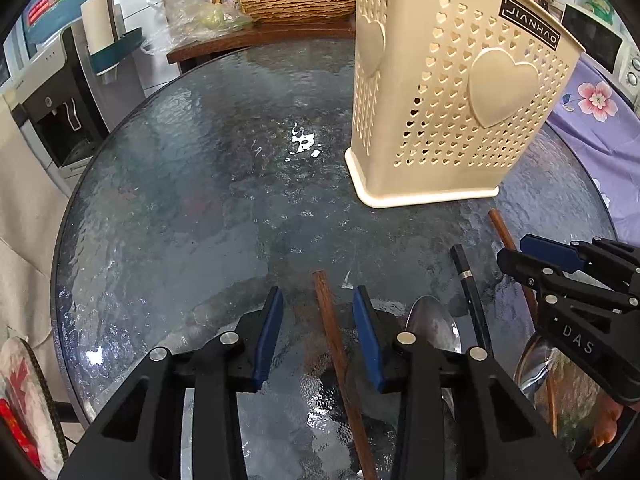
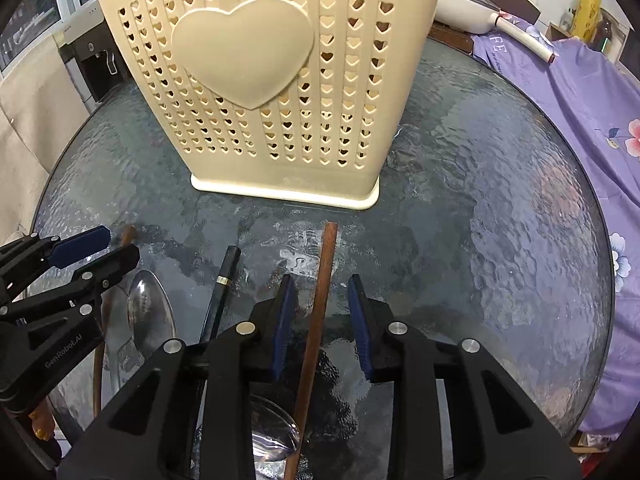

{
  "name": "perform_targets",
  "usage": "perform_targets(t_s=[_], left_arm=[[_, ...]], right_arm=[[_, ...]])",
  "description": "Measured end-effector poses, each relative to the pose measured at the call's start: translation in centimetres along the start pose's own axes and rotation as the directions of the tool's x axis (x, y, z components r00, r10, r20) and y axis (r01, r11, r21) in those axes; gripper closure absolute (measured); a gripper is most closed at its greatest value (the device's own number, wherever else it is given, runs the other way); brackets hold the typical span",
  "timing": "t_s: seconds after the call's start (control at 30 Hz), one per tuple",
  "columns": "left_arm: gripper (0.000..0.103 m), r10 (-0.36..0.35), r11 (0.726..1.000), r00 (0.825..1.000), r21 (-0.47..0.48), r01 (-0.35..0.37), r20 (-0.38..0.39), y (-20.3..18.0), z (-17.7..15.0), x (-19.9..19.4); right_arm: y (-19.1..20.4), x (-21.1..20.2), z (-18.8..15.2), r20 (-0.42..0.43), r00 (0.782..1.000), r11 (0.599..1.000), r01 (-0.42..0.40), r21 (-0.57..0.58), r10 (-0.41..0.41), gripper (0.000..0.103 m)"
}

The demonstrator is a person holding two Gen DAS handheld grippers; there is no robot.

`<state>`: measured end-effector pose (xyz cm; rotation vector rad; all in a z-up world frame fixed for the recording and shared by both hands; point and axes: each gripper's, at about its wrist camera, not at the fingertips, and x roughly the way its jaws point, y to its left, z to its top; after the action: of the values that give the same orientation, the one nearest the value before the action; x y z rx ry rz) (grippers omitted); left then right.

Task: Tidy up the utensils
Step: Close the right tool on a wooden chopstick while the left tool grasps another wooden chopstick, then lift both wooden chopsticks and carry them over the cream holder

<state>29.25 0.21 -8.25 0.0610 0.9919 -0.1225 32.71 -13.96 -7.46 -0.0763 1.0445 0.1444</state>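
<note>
Two grippers hover low over a round, rippled glass table (image 1: pixel 168 184), the largest thing in view.

Next in size is a cream utensil holder (image 2: pixel 276 80), perforated with small hearts. It stands upright at the top centre of the right wrist view and at the upper right of the left wrist view. Brown stick ends poke above its rim.

The left gripper (image 1: pixel 318 336) has its jaws apart. A brown chopstick (image 1: pixel 340 360) lies on the glass between the blue pads, untouched on either side. Its long axis runs from the bottom of the frame up toward the holder, in line with the fingers.

The right gripper (image 2: pixel 322 324) is likewise spread. A second brown chopstick (image 2: pixel 316 320) lies between its pads and points at the holder's base.

Between the two grippers lie a steel spoon (image 2: pixel 150 312) and a black chopstick (image 2: pixel 224 284) with a metal band. Another spoon bowl (image 2: pixel 274 438) sits under the right gripper.

Each arm seems set to close on its own stick. The spoon just beside the left gripper's inner finger looks the likeliest thing to get nudged.
</note>
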Motion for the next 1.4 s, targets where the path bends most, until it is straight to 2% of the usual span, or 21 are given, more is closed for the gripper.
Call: perform_targets(t_s=[0.23, 0.3, 0.37, 0.47, 0.6, 0.83, 1.1, 1.23, 1.4], left_arm=[[0.08, 0.022, 1.0, 1.0, 0.009, -0.022, 0.006, -0.2, 0.2, 0.1], [0.082, 0.029, 1.0, 0.999, 0.009, -0.03, 0.012, -0.3, 0.1, 0.1], [0.09, 0.027, 1.0, 0.999, 0.011, -0.027, 0.017, -0.6, 0.0, 0.0], [0.094, 0.036, 0.999, 0.999, 0.016, -0.037, 0.022, -0.9, -0.2, -0.1], [0.094, 0.026, 1.0, 0.999, 0.001, -0.026, 0.024, -0.9, -0.2, -0.1], [0.094, -0.051, 0.997, 0.998, -0.059, 0.053, 0.042, 0.9, 0.1, -0.9], [0.095, -0.09, 0.992, 0.986, -0.072, 0.1, 0.137, 1.5, 0.8, -4.8], [0.096, -0.101, 0.991, 0.978, -0.069, 0.115, 0.182, 1.7, 1.2, -6.7], [0.096, -0.13, 0.987, 0.959, -0.059, 0.149, 0.251, 1.3, 1.4, -10.0]], right_arm=[[0.0, 0.2, 0.4, 0.001, 1.0, 1.0, 0.004, 0.002, -0.004, 0.094], [0.1, 0.1, 0.4, 0.003, 1.0, 1.0, 0.01, -0.006, -0.01, 0.094], [0.2, 0.1, 0.3, 0.006, 1.0, 1.0, 0.009, -0.008, -0.009, 0.095], [0.0, 0.1, 0.2, 0.008, 1.0, 1.0, -0.005, 0.001, 0.005, 0.095], [-0.6, -0.1, -0.1, 0.02, 0.999, 0.999, -0.027, 0.022, 0.027, 0.096], [-2.1, -1.1, -0.3, 0.072, 0.991, 0.992, -0.116, 0.051, 0.112, 0.096], [-3.4, -4.6, 0.2, 0.181, 0.966, 0.979, -0.198, 0.047, 0.186, 0.096], [-4.0, -6.8, 0.2, 0.245, 0.945, 0.971, -0.235, 0.038, 0.219, 0.096], [-4.4, -10.0, 0.1, 0.314, 0.915, 0.963, -0.268, 0.001, 0.254, 0.096]])
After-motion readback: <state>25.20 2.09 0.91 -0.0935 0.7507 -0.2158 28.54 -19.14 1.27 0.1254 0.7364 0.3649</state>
